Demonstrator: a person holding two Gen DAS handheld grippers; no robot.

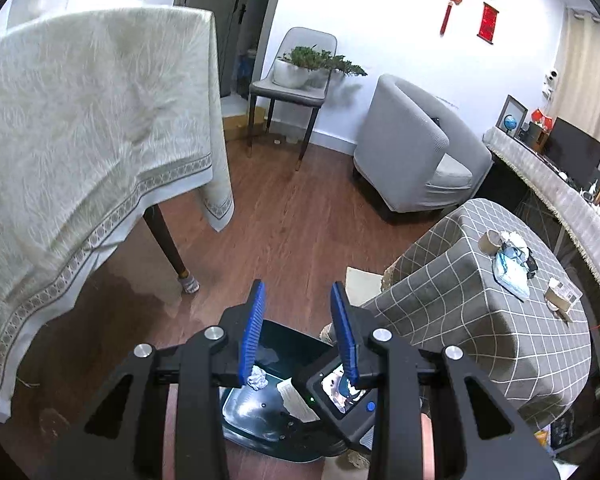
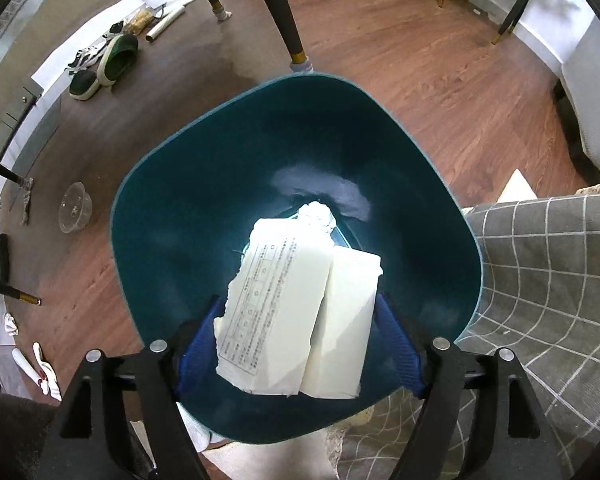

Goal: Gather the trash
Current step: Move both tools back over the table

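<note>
Your right gripper (image 2: 296,312) hung over the teal bin (image 2: 172,200), jaws wide, folded paper (image 2: 284,312) between them, grip unclear. Your left gripper (image 1: 298,312) stood open, empty. More trash (image 1: 510,264) lay on the checked table (image 1: 440,280), far right.

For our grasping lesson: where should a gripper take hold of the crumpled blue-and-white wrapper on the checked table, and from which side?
Grip the wrapper from above, across its raised crumpled middle. It lies flat on the table, with a paper roll close beside it.

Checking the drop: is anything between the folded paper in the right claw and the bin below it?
Nothing visible. The folded paper hangs over the open teal bin, whose mouth is uncovered; only a crumpled wad lies inside.
</note>
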